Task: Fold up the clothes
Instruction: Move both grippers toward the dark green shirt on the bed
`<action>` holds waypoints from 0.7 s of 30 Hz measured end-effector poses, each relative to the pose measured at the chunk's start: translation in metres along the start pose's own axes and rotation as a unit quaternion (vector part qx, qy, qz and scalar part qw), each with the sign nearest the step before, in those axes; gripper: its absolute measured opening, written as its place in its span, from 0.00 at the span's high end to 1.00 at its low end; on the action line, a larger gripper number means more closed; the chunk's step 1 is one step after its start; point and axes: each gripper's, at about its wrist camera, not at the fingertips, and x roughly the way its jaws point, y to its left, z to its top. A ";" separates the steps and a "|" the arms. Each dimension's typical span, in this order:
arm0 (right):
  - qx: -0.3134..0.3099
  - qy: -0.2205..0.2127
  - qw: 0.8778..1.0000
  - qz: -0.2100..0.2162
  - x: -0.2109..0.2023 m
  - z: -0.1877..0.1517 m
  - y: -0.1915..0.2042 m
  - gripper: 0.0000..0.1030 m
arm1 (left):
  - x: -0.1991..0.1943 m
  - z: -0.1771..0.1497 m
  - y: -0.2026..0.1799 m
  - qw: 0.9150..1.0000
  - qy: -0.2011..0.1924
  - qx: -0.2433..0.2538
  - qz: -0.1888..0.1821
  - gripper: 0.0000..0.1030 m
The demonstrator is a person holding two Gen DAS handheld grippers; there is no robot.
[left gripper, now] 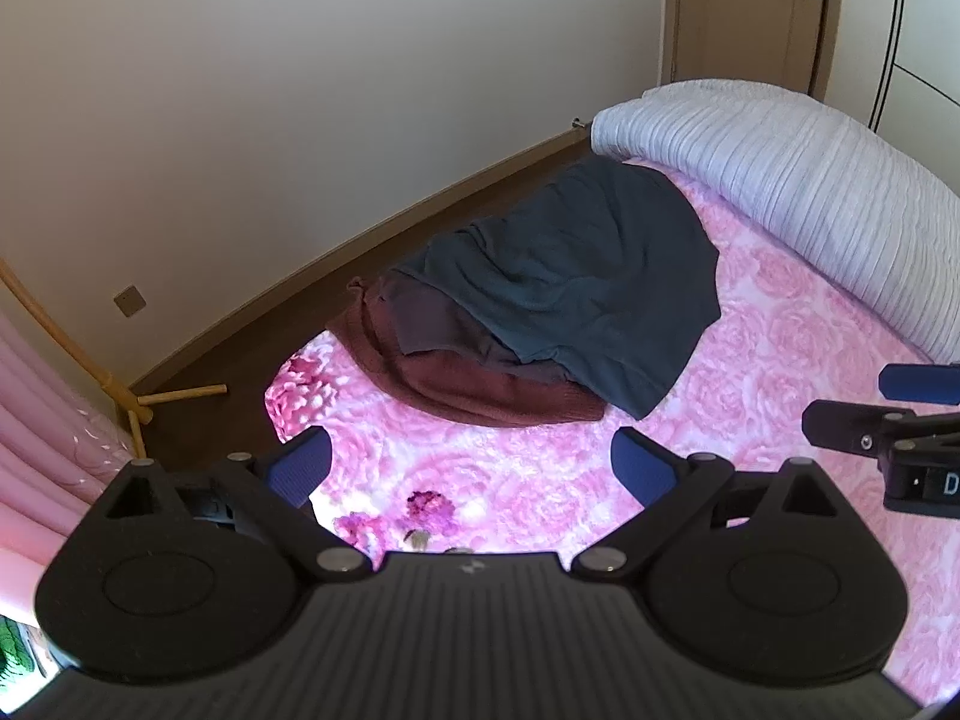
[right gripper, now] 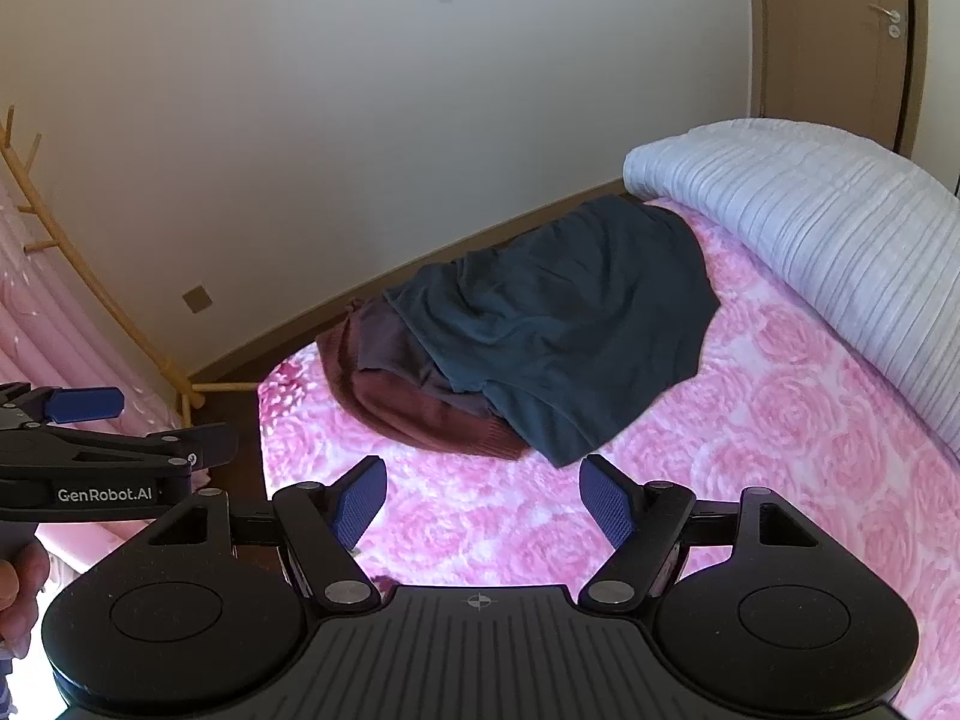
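Both the left tongs point(left gripper: 471, 465) and right tongs point(right gripper: 485, 501) hang released above the bed point(right gripper: 750, 420), near the dark teal garment point(right gripper: 558, 324) topping a maroon sweater point(right gripper: 420, 414).

Left gripper point(left gripper: 471, 468), right gripper point(right gripper: 483, 501): agape

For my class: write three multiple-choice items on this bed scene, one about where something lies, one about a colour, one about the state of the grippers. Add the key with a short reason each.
1. Where does the pile of clothes lie?
A. on the floor
B. on the pink floral bedspread, near the bed's far edge
C. on the white ribbed quilt

2. What colour is the top garment?
A. dark teal
B. yellow
C. white

3. How do the left gripper and right gripper stand?
A. both shut on cloth
B. one shut on cloth
C. both open and empty

Key: 1 B, the pile rests on the rose print. 2 A, the teal garment covers a maroon knit. 3 C, bedspread shows between each pair of blue pads.
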 end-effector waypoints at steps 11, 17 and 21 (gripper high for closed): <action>-0.006 -0.003 1.000 -0.003 -0.001 0.001 -0.008 0.28 | 0.003 -0.002 -0.001 1.000 0.004 0.003 -0.019 0.07; -0.007 -0.001 1.000 0.000 0.000 -0.005 -0.008 0.28 | 0.005 0.000 -0.004 1.000 0.010 0.012 -0.016 0.07; -0.008 -0.001 1.000 0.002 -0.002 -0.008 -0.007 0.28 | 0.004 -0.001 -0.002 1.000 0.010 0.010 -0.016 0.07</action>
